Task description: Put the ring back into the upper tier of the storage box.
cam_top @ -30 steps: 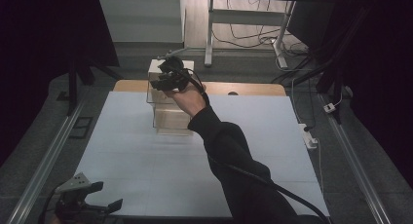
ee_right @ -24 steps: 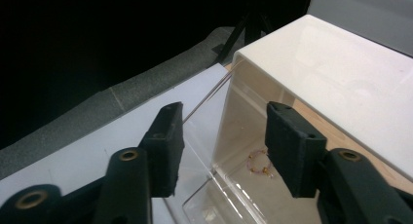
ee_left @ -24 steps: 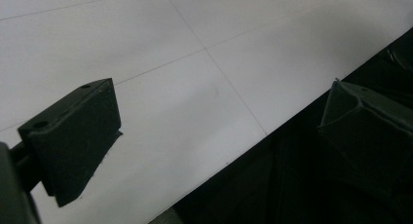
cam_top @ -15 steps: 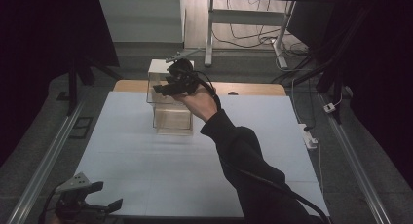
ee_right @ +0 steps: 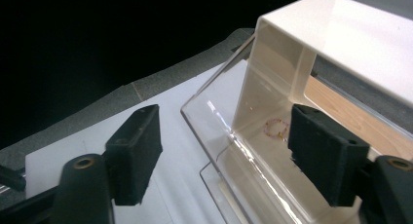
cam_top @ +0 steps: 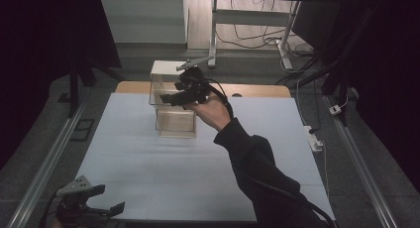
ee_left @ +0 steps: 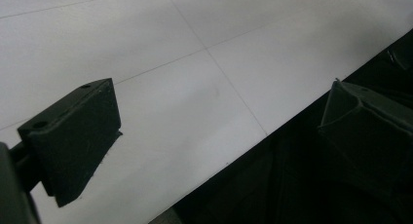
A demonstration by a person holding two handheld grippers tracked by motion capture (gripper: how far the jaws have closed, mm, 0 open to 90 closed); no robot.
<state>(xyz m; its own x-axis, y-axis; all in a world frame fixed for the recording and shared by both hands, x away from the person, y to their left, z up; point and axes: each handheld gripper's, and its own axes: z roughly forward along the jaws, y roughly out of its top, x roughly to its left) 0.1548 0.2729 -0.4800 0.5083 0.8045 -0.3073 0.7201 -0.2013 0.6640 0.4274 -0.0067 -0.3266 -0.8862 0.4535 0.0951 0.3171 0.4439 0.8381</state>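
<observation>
Since the earlier frames, the right gripper (cam_top: 168, 97) has shifted sideways across the top of the clear box (cam_top: 174, 120), and its jaws have just been opening; nothing is clamped between them. In the right gripper view the two black pads (ee_right: 135, 153) stand well apart, released, with the box's clear front wall between them and touching neither pad. The right hand (cam_top: 212, 114) holds the gripper level above the box, with the grey plate (cam_top: 194, 63) on top and the cable trailing back along the dark sleeve (cam_top: 257, 173).

The clear box stands upright on the white table (cam_top: 148, 178), toward the far edge, just in front of a strip of bare wood (cam_top: 257, 90). A white panel (ee_right: 341, 34) covers its top. Inside, on the floor of the box, a small ring-shaped object (ee_right: 275, 127) lies near the back wall; its nature cannot be determined.

The left gripper (cam_top: 96, 213) rests at the near left corner of the table, well apart from the box. In the left gripper view its jaws are spread wide and empty, one pad (ee_left: 73, 136) over the white surface, the other beyond the table edge.
</observation>
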